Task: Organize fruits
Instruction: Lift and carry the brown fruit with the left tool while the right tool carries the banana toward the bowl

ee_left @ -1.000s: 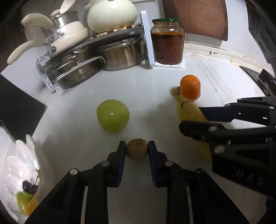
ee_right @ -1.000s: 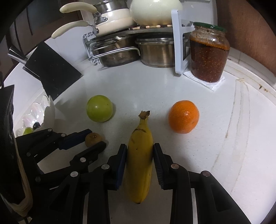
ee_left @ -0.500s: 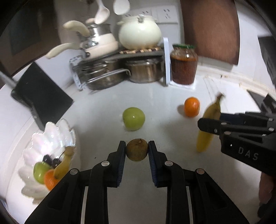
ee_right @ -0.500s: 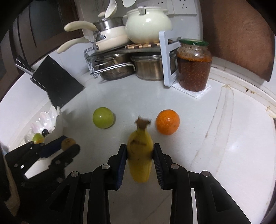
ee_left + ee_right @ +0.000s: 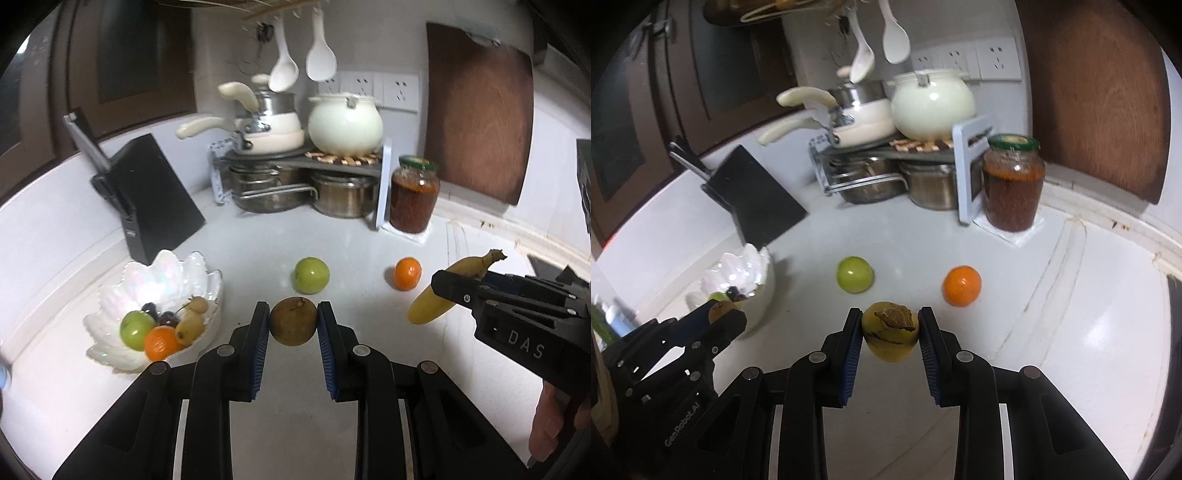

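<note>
Left gripper [image 5: 293, 326] jaws clamp a brown, perhaps kiwi fruit [image 5: 293, 320]; right gripper [image 5: 890, 334] jaws clamp banana [image 5: 890, 336].

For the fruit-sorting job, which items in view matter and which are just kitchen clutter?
Part of the job:
- brown fruit in the left hand-held gripper
- banana in the right hand-held gripper
- green apple
- orange
- white fruit bowl

Just lying about:
- sauce jar
- knife block
- pot rack
- cutting board
</note>
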A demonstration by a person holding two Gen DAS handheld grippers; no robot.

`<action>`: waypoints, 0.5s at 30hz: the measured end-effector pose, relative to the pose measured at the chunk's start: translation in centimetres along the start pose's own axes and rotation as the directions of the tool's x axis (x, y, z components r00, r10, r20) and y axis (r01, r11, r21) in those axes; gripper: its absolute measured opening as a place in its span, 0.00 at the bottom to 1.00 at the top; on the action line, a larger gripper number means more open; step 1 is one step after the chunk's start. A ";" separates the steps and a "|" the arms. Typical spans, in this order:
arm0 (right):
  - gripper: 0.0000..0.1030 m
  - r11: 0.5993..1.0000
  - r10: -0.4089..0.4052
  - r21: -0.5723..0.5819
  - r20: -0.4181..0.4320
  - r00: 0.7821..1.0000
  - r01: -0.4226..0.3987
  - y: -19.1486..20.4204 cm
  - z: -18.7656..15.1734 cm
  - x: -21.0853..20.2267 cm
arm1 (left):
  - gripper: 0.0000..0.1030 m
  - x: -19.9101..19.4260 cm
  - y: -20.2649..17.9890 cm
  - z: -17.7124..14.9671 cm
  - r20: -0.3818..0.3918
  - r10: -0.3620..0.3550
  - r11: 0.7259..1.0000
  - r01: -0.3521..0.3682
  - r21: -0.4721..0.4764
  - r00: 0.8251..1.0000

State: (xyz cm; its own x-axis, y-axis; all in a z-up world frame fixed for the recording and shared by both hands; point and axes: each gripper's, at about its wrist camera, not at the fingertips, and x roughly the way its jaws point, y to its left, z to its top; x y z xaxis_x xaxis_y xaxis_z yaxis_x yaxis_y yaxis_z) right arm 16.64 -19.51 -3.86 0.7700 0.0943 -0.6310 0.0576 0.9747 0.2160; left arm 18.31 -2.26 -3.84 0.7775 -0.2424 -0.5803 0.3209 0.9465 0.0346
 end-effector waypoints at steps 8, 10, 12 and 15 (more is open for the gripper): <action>0.31 0.996 0.073 -0.053 0.042 0.996 -0.070 2.2 0.4 -2.6 | 0.26 -3.5 1.1 0.2 0.058 0.034 0.998 -0.031 -0.045 0.998; 0.31 0.994 0.095 -0.065 0.050 0.994 -0.092 2.7 0.5 -3.1 | 0.26 -4.5 1.4 0.2 0.075 0.048 0.998 -0.044 -0.050 0.996; 0.31 0.990 0.118 -0.078 0.058 0.991 -0.114 3.3 0.6 -3.6 | 0.26 -5.3 1.7 0.2 0.092 0.063 0.997 -0.058 -0.058 0.994; 0.31 0.986 0.145 -0.094 0.066 0.987 -0.138 4.3 0.7 -4.0 | 0.26 -6.2 2.2 0.2 0.106 0.083 0.995 -0.075 -0.071 0.991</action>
State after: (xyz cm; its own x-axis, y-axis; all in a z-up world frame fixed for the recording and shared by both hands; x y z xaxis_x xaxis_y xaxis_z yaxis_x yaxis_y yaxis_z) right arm 14.23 -15.89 0.14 0.8104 0.2210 -0.5426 -0.1097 0.9670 0.2301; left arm 14.30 1.33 0.02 0.8544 -0.1847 -0.4856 0.2224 0.9747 0.0206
